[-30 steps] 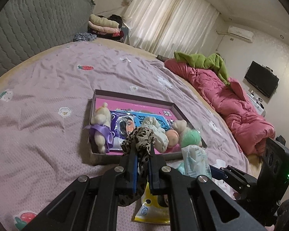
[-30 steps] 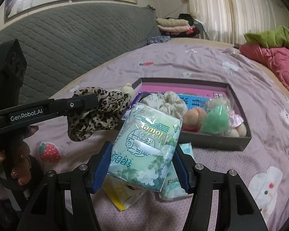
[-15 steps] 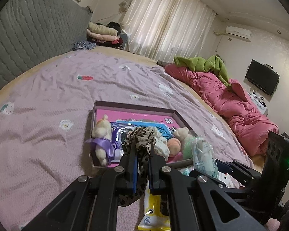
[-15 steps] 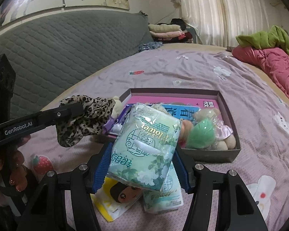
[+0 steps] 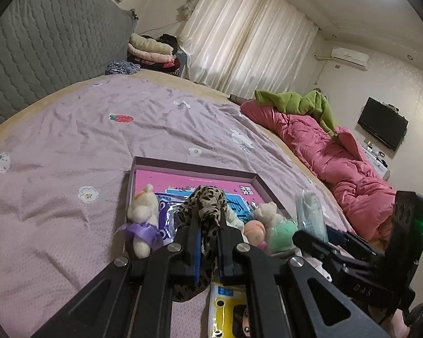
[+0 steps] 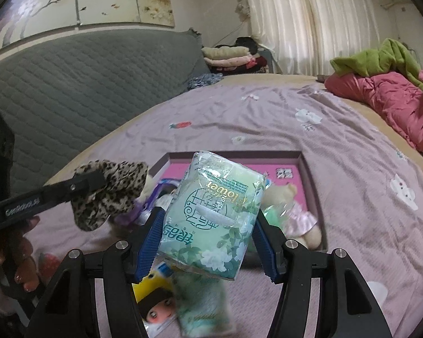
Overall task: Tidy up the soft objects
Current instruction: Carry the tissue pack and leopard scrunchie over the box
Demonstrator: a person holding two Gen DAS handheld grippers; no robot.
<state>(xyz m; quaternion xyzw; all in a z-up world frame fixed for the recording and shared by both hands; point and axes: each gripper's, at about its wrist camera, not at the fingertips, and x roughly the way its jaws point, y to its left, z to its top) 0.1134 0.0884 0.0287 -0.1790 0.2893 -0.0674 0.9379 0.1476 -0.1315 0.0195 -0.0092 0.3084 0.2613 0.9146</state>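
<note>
My left gripper [image 5: 208, 225] is shut on a leopard-print scrunchie [image 5: 207, 205], held above the near edge of an open flat box [image 5: 191, 166] with a pink floor. The scrunchie also shows in the right wrist view [image 6: 110, 191]. My right gripper [image 6: 206, 222] is shut on a pale green tissue pack [image 6: 211, 214], held above the box's near side [image 6: 307, 169]; the pack shows edge-on in the left wrist view [image 5: 310, 214]. Inside the box lie a white plush with a purple bow [image 5: 143, 219], a peach plush [image 5: 253, 229], a green plush [image 5: 282, 233] and a small bear [image 6: 293, 214].
The box sits on a lilac bedsheet [image 5: 70, 169]. A yellow packet with a doll face [image 6: 155, 301] and another green tissue pack [image 6: 203, 307] lie on the sheet below my grippers. A pink duvet [image 5: 338, 163] lies along the right; a grey headboard [image 6: 70, 90] is at the left.
Both grippers have risen with their loads, and the box and sheet now sit lower in both views. The tissue pack has tilted a little. Both grips are unchanged.
</note>
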